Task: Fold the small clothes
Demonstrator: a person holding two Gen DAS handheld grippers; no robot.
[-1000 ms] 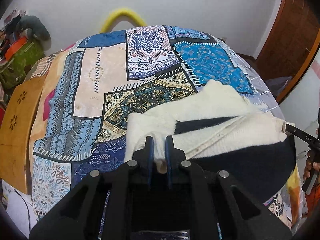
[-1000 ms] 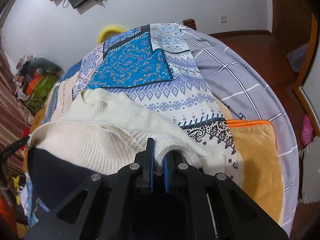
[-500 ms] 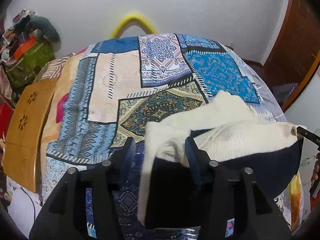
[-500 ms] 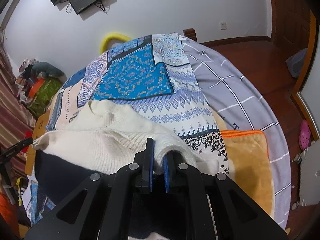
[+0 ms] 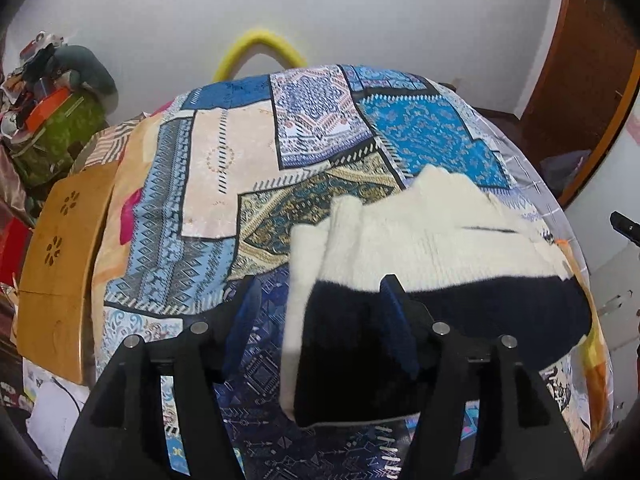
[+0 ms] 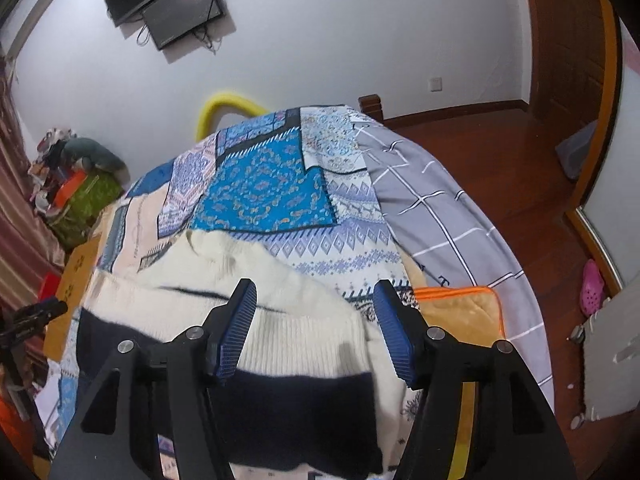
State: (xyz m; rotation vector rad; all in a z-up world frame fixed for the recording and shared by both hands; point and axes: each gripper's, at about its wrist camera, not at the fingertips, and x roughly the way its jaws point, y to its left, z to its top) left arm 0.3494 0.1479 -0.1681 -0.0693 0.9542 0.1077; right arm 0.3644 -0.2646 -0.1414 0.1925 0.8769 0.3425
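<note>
Ribbed cream-and-navy knit sweater [image 6: 296,320] on patchwork bedspread [image 6: 264,184]

Near hem of the sweater [image 5: 440,248] hidden behind the left claw [image 5: 320,320] at 6 o'clock in the left wrist view. Same hem cut off at the bottom edge past the right claw [image 6: 316,320] in the right wrist view; cream knit there smeared by blur. Bed [image 6: 432,200] cropped at 5 o'clock. Pile of clutter [image 5: 52,92] at 10 o'clock too jumbled to sort. Television [image 6: 172,0] clipped at 11 o'clock, screen dark.
</note>
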